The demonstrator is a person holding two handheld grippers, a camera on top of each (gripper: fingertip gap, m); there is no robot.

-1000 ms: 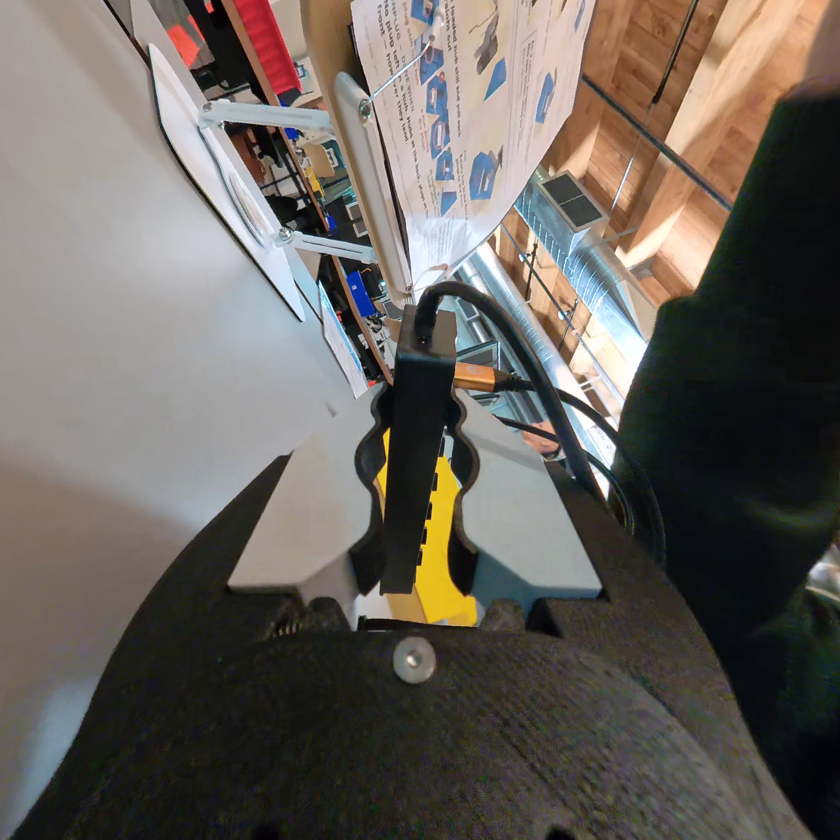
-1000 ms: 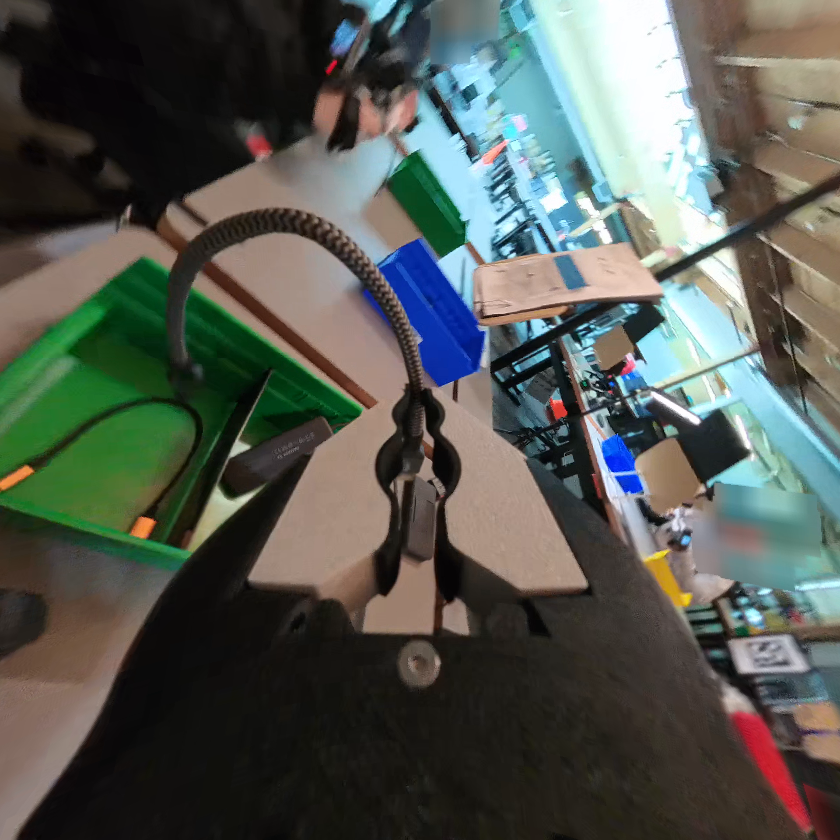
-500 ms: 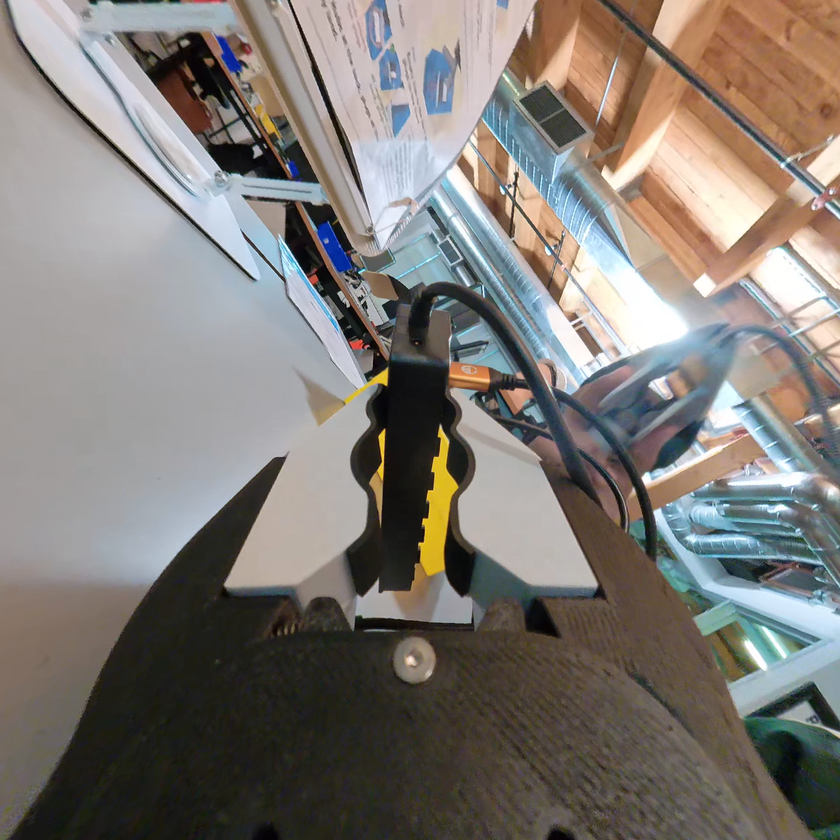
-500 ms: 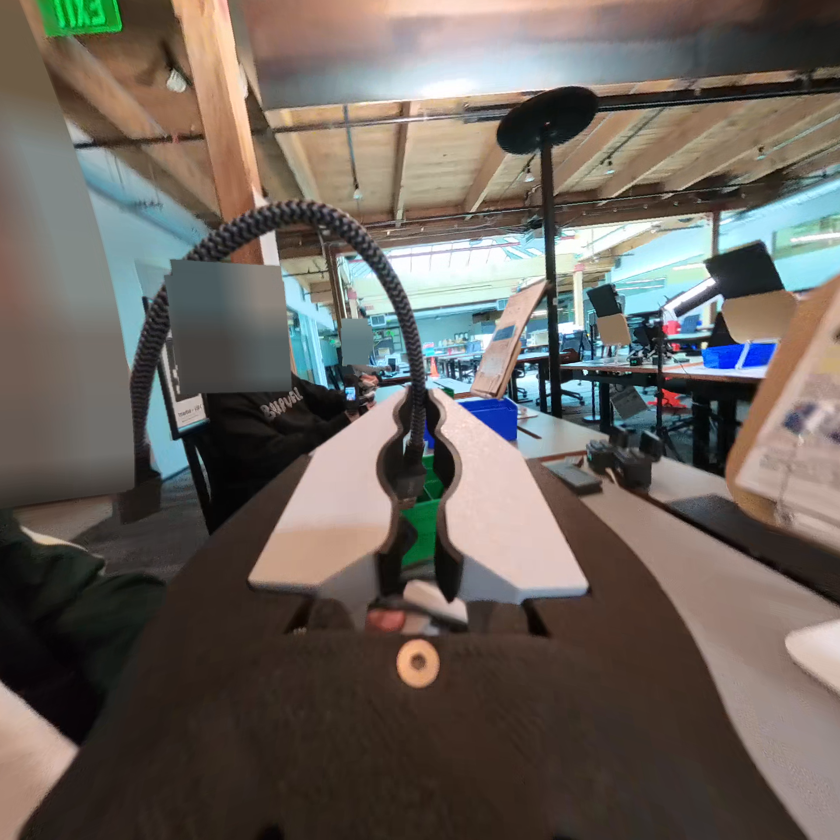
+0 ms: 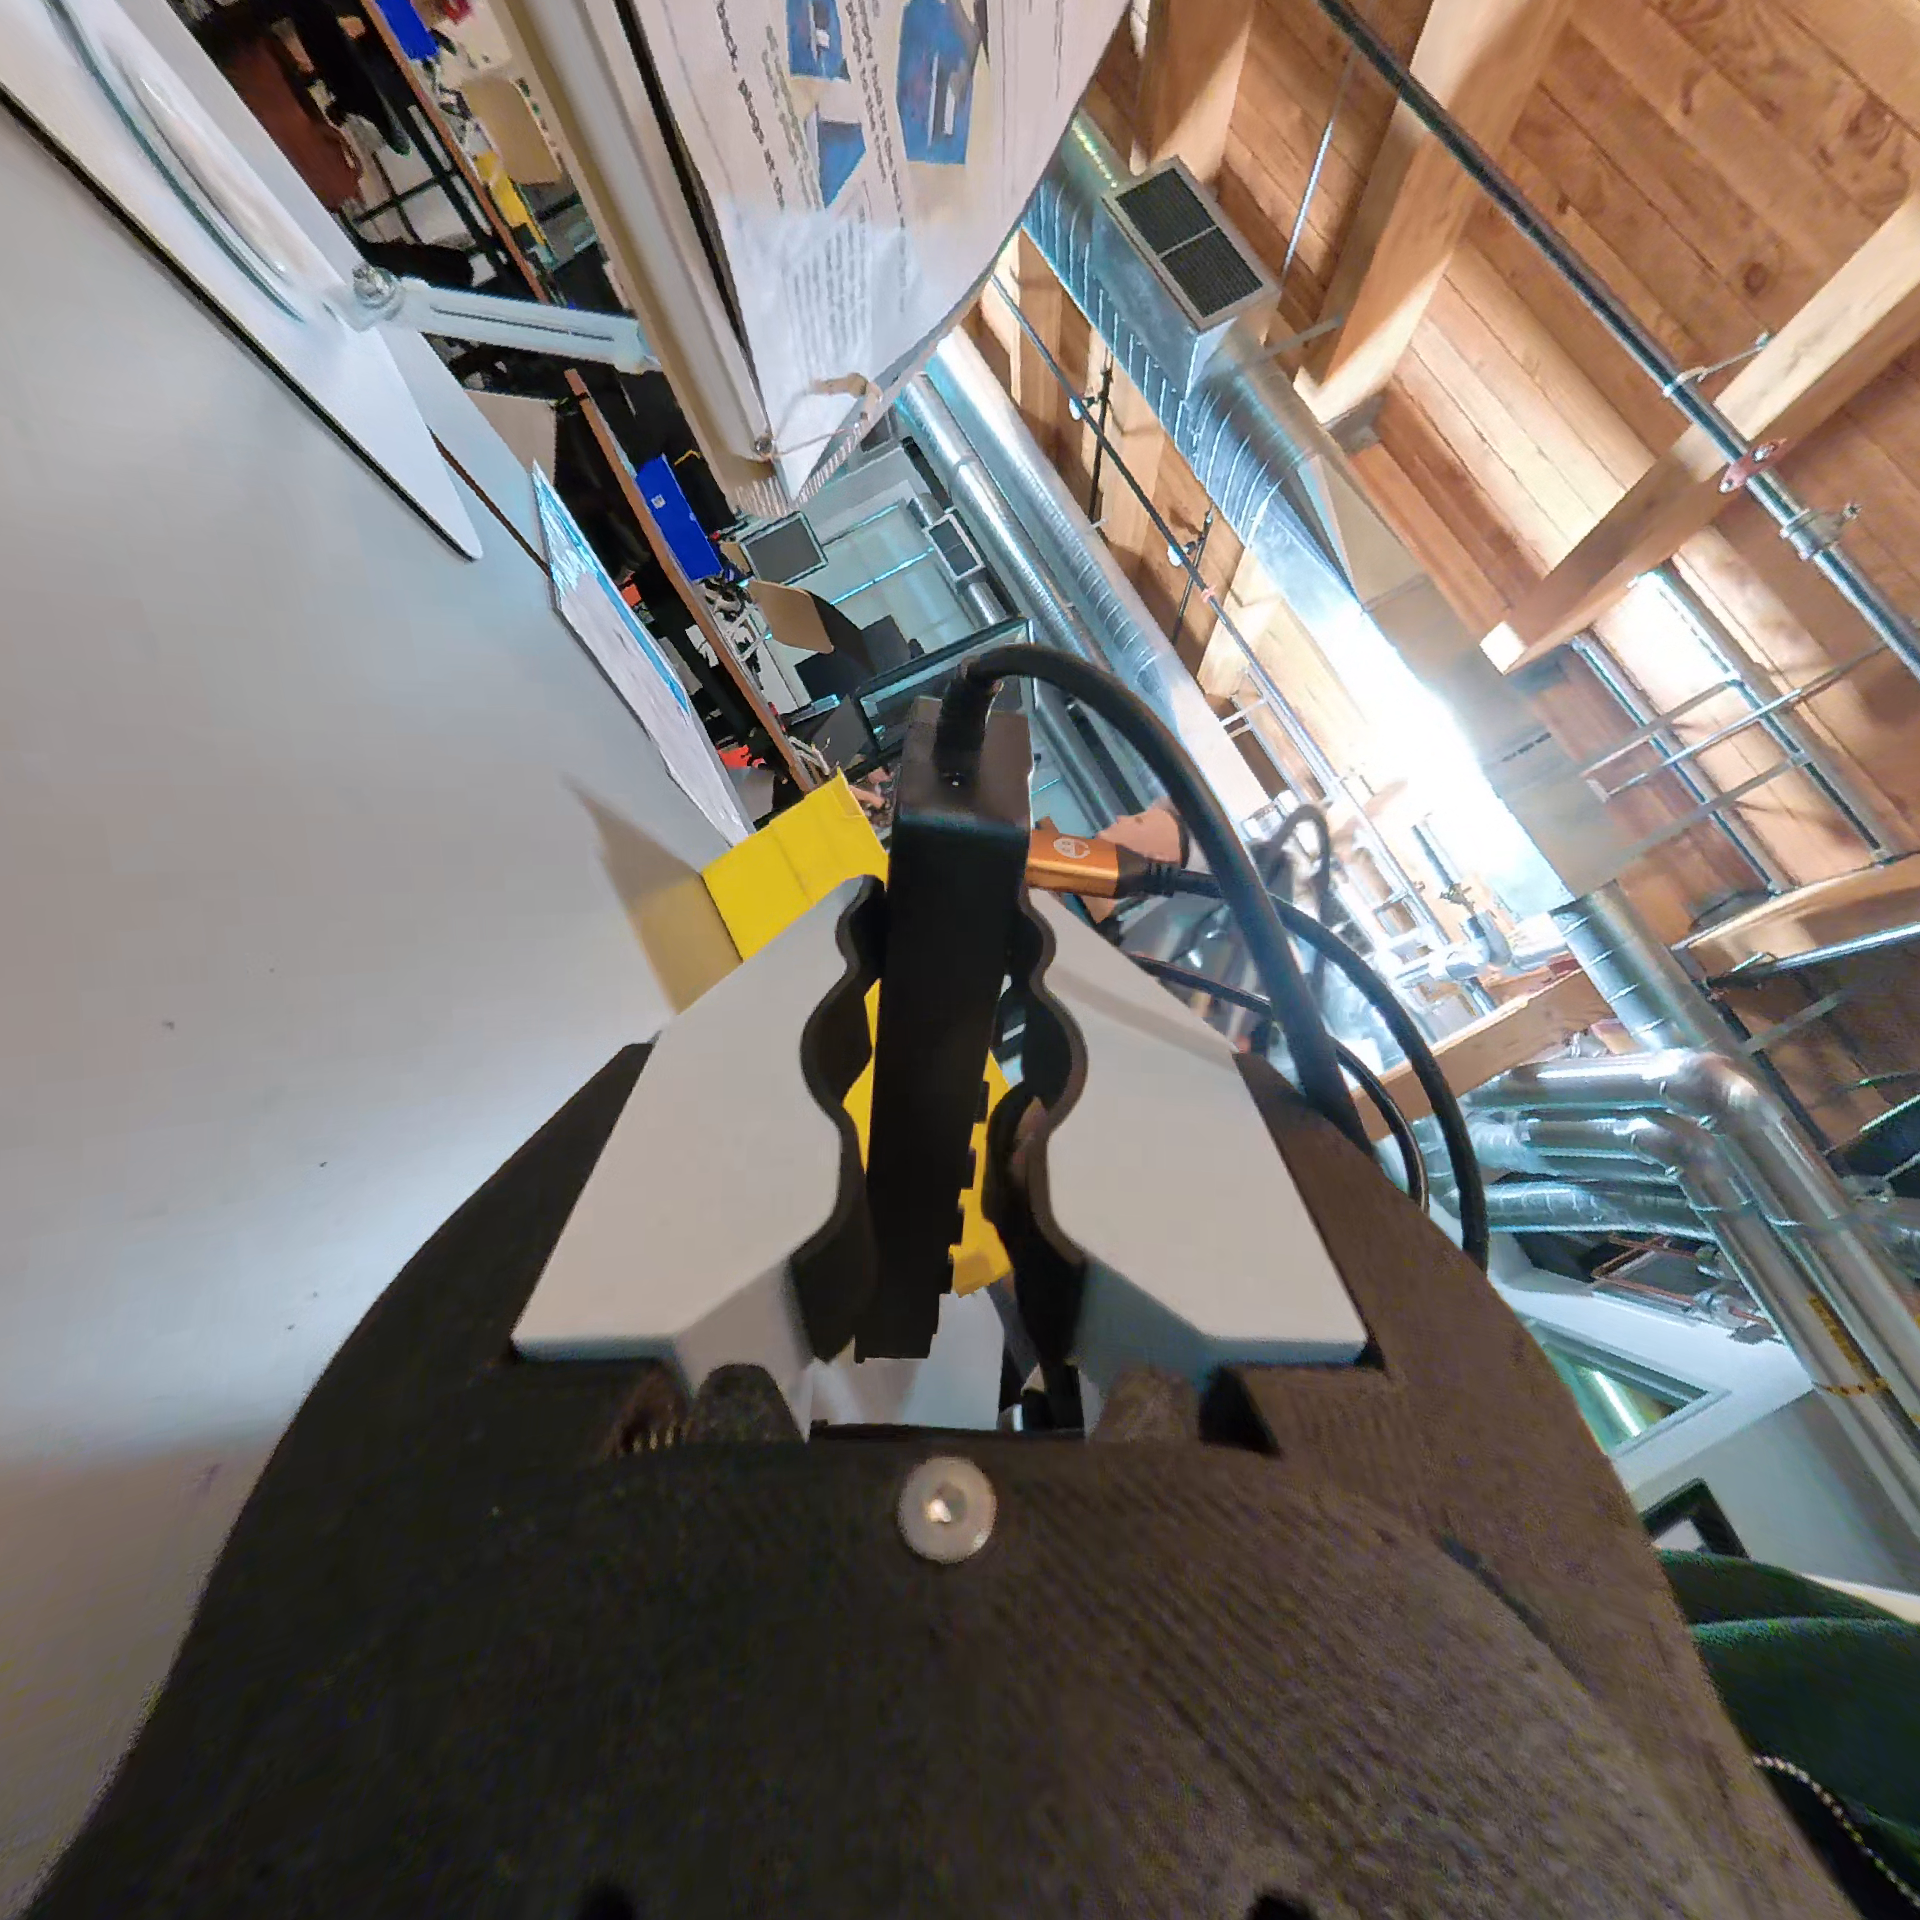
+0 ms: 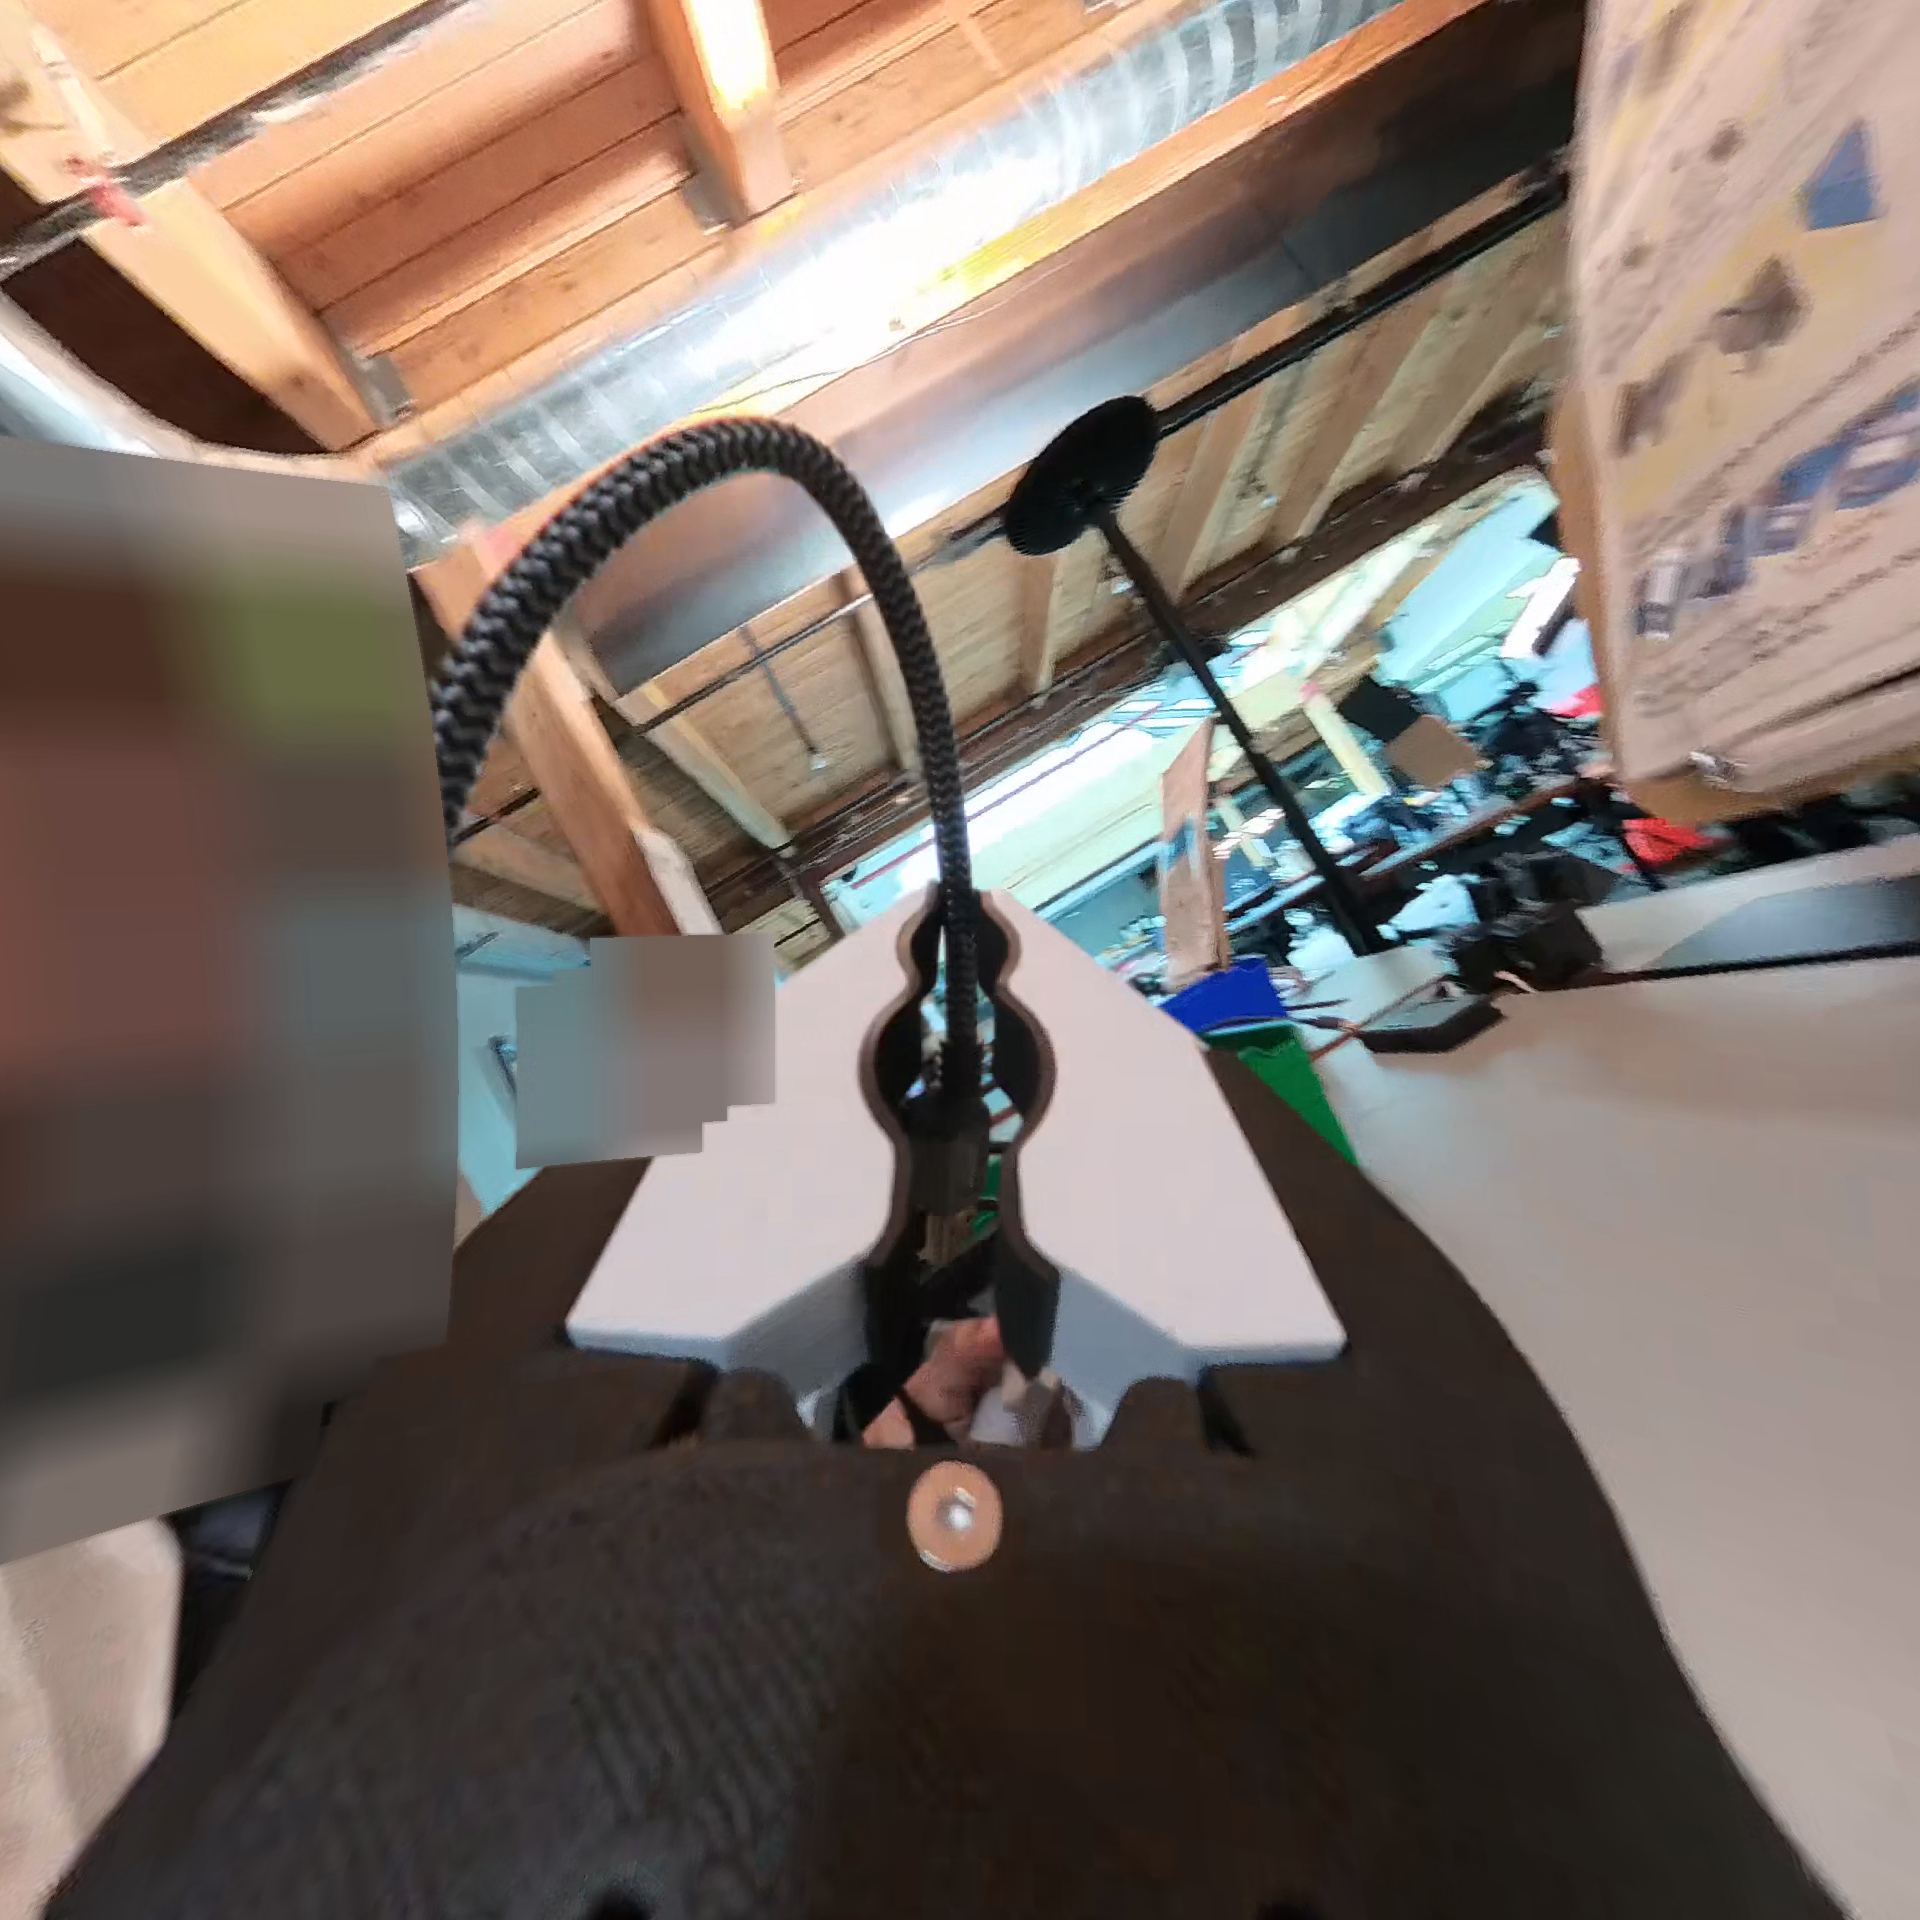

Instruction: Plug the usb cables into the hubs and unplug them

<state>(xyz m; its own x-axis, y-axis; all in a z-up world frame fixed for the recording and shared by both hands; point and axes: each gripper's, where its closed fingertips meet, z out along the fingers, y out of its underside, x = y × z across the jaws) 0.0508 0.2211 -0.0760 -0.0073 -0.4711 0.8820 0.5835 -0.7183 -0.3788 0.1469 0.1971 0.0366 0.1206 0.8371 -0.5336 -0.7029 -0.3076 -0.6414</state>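
Since half a second ago the right wrist view has tipped up from level toward the ceiling beams; the left wrist view has rolled slightly, and the hand and far tongs that showed to the right of the hub are gone from it.

Left tongs (image 5: 940, 1049): clamped on a black USB hub (image 5: 935, 1039), held edge-on and upright between the wavy pads, its far end sticking out past the tips. A black cable (image 5: 1236, 894) leaves the hub's far end and arcs back to the right of the tongs. An orange-shelled plug (image 5: 1075, 862) sits in the hub's right side near that end, its thin black lead trailing right. The empty ports along the same edge lie between the fingers.

To the left of these tongs lies the pale worktop (image 5: 260, 883), open and flat. A yellow bin (image 5: 790, 862) shows just beyond the tips and again through the gap; its contents are hidden.

Right tongs (image 6: 961, 1091): closed on a black braided cable (image 6: 675, 499), plug end (image 6: 945, 1174) pinched deep between the pads. The cable rises past the tips and loops over to the left. Air is open ahead. To the right are the worktop (image 6: 1610, 1195) and a green bin (image 6: 1294, 1081), its contents unseen, with a blue one behind it.

A printed sheet hangs above in both views; the frame is blurred in the right view.
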